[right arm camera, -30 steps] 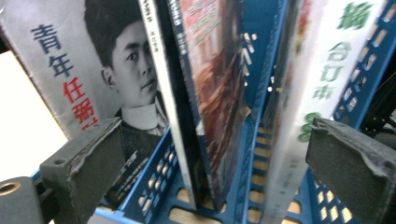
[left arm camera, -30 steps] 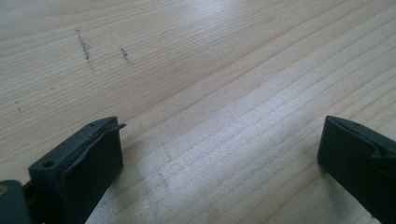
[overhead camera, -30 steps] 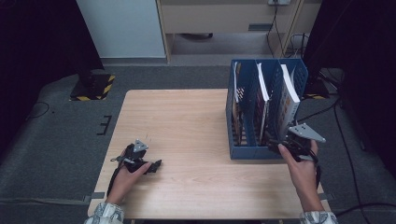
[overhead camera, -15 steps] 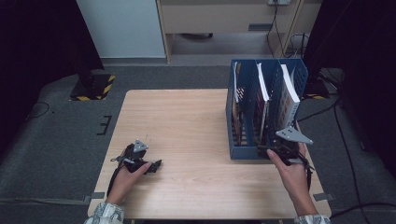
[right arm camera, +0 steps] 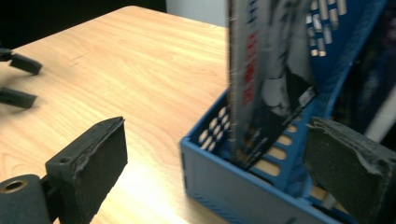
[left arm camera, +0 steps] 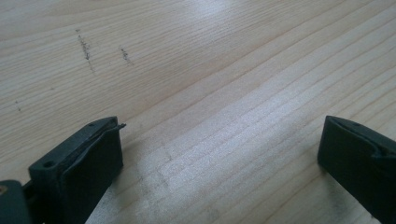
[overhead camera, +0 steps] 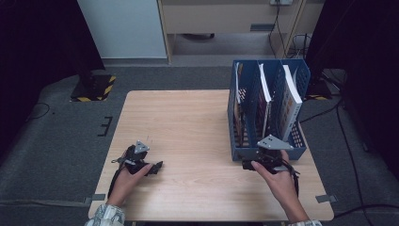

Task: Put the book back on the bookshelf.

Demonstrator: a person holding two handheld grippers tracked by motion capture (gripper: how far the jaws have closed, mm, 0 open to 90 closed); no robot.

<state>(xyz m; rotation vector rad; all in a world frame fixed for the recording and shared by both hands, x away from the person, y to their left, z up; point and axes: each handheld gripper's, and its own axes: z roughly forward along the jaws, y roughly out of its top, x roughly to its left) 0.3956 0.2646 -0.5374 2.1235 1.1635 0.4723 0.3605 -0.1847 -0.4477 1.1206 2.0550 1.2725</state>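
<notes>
Left gripper (overhead camera: 156, 165): lying near the table (overhead camera: 188, 122) front edge, jaws gaping, gripping nothing.
Right gripper (overhead camera: 248, 165): hovering at the blue file rack (overhead camera: 244, 153) near end, jaws spread wide.
Book (right arm camera: 261, 70): standing upright in the rack's leftmost slot.

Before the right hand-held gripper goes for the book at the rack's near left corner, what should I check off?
1. Right hand-held gripper open: ok, jaws wide apart.
2. Nothing held between its jaws: ok.
3. Lined up with the book: not ok; the blue file rack corner sits between the jaws, the book stands behind it.
4. Book upright in its slot: ok.
5. Left hand-held gripper out of the way: ok, open, low over the table, far from the rack.
6. Book free to slide out: cannot tell.
</notes>
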